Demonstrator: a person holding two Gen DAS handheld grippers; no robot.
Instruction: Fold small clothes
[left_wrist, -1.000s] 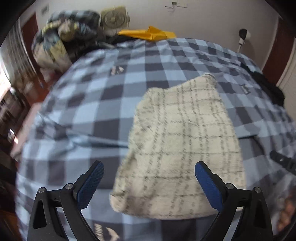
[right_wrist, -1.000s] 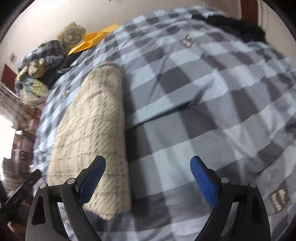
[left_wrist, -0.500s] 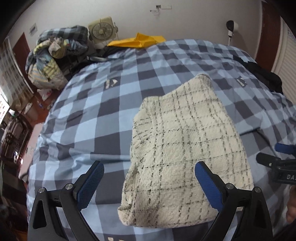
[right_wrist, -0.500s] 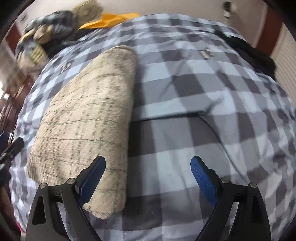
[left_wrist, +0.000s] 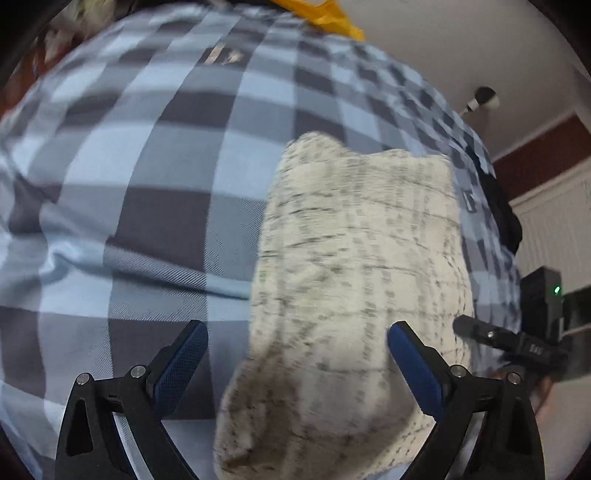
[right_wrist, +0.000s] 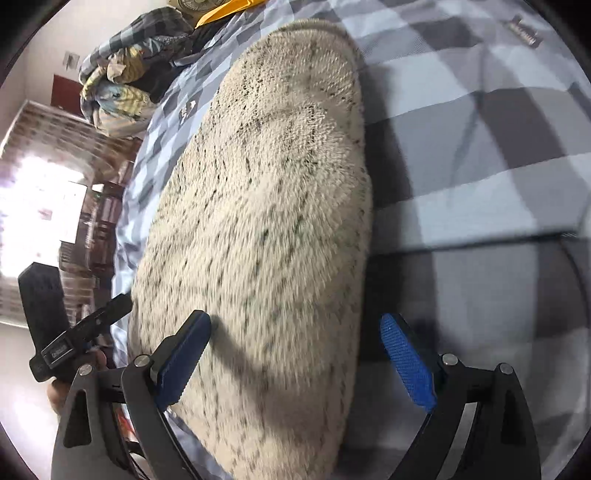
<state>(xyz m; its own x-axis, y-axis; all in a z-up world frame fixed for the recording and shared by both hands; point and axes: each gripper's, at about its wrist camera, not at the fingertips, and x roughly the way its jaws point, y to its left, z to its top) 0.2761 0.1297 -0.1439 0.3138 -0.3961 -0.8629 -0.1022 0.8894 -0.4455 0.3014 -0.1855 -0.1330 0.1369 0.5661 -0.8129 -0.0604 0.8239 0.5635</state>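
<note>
A bed covered in a blue-and-grey checked sheet is seen filling both views. A cream garment with thin dark lines is laid flat on it, apparently folded, though blur makes the layers hard to tell. A heap of bedding is piled at the far end. The left gripper is held just above the garment's near edge, its fingers spread wide and grasping nothing. The right gripper is likewise held wide apart, unloaded, over the garment's right edge.
</note>
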